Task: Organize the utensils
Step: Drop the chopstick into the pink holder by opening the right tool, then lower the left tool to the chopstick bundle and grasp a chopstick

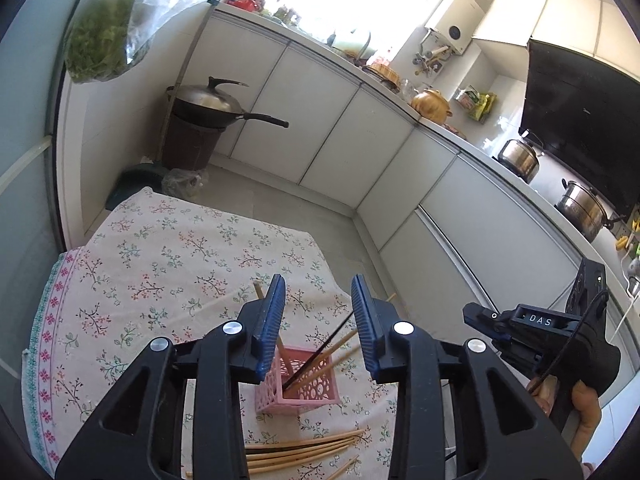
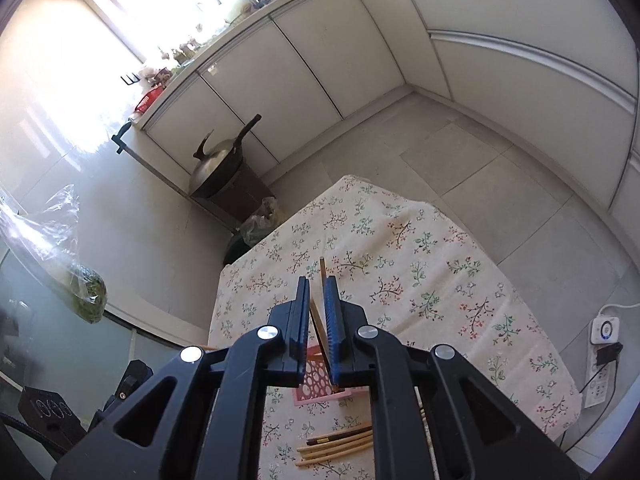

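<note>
A pink perforated holder stands on the floral tablecloth and holds several chopsticks, one of them dark. My left gripper is open and empty, hovering above the holder. Several loose wooden chopsticks lie on the cloth in front of the holder. My right gripper is shut on a wooden chopstick, held upright above the holder. The loose chopsticks also show in the right wrist view. The right gripper's body shows at the right of the left wrist view.
The table stands on a tiled kitchen floor. A wok with lid sits on a brown stand by white cabinets. A bag of greens hangs at the left. Pots stand on the counter.
</note>
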The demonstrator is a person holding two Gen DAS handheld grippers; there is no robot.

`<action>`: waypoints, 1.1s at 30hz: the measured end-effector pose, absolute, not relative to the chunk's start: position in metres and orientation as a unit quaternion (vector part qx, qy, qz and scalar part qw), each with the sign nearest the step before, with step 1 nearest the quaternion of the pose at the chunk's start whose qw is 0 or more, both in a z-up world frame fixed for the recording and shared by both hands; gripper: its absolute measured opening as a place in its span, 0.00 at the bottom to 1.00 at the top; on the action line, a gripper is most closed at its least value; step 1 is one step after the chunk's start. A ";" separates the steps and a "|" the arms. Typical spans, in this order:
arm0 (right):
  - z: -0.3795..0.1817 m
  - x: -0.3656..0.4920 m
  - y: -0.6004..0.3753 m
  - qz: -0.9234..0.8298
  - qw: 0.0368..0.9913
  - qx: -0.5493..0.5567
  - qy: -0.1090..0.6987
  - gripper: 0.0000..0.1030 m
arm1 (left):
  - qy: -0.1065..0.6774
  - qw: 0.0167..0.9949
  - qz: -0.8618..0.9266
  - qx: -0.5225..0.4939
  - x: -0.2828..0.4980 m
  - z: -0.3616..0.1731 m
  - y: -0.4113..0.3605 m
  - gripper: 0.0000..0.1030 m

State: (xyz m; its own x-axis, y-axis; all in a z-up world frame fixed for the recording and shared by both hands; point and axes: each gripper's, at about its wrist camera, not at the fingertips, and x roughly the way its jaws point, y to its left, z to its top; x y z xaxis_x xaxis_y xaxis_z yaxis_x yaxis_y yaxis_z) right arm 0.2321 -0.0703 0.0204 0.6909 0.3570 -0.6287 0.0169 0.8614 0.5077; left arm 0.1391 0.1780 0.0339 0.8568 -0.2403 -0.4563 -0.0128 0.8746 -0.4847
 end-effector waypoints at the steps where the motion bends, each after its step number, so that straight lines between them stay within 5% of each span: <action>1: 0.022 0.228 -0.069 0.095 0.890 0.238 0.378 0.10 | 0.261 0.933 -0.066 -0.240 0.139 0.035 0.175 0.33; 16: 0.012 0.165 -0.057 0.080 0.922 0.155 0.346 0.32 | 0.269 0.951 -0.065 -0.139 0.123 0.033 0.123 0.69; 33: 0.005 0.131 -0.072 0.018 0.943 0.112 0.314 0.72 | 0.285 0.952 -0.037 -0.108 0.112 0.022 0.109 0.93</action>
State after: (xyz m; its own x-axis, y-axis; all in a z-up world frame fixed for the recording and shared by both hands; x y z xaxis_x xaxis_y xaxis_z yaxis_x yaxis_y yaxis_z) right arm 0.1307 -0.0717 0.0049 0.8021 0.1038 -0.5881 0.0369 0.9743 0.2223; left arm 0.1119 0.1093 0.0219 0.8353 -0.1318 -0.5338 0.0086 0.9739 -0.2269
